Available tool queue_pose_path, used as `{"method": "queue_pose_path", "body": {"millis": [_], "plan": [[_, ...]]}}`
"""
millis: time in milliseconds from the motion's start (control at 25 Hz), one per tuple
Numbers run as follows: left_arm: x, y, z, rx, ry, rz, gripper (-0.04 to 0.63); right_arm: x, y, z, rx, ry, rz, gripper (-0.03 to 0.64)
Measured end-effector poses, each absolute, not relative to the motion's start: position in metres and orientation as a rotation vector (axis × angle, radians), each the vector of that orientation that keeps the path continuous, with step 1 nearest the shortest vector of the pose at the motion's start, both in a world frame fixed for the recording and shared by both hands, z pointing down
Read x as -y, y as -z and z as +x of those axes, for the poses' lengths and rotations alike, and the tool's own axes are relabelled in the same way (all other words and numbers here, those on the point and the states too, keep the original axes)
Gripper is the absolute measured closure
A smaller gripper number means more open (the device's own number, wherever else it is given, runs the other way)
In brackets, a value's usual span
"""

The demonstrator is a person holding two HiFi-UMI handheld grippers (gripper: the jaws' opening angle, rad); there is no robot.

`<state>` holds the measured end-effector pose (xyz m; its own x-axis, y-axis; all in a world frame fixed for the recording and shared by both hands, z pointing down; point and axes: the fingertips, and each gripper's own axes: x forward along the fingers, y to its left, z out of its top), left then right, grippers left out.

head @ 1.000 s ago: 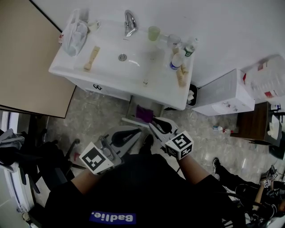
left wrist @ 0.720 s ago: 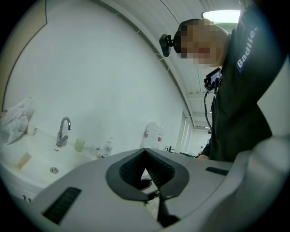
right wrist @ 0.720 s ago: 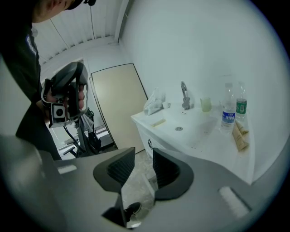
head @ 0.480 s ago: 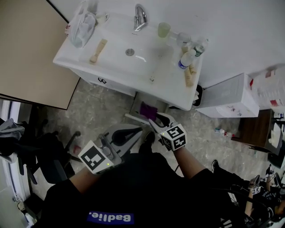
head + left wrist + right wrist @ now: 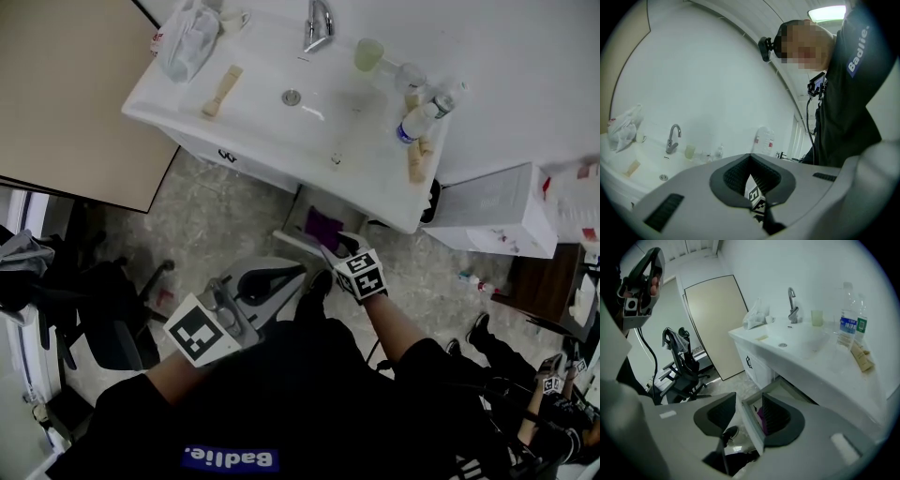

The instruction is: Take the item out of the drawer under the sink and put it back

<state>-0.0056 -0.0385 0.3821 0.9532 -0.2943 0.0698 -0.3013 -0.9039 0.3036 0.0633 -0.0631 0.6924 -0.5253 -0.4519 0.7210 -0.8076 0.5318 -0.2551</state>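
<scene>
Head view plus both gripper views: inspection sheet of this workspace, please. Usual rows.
Surface: white sink counter, basin bare.
Job's things: drawer under it stands open; purple item lies inside.
Clutter: plastic bag, green cup and bottles along the counter's edges.
Grippers: left gripper shut, empty. Right gripper open, jaws have just been opening; the drawer's front edge is in the gap, not pressed.
Cables: black lead hanging down the person's chest.
Surroundings: beige panel, office chair, white box beside the sink.

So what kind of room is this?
Likely a washroom corner of an office: a white sink with faucet, bottles on its rim, an open drawer underneath, an office chair nearby.
</scene>
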Motion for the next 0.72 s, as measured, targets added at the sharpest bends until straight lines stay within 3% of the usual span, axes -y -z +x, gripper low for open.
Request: {"method": "queue_pose_path", "body": {"millis": [720], "plan": [[0.05, -0.399, -0.017, 0.496, -0.07, 2.751, 0.606, 0.078, -0.813, 0.062, 1.964, -0.733, 0.815, 0.437]]}}
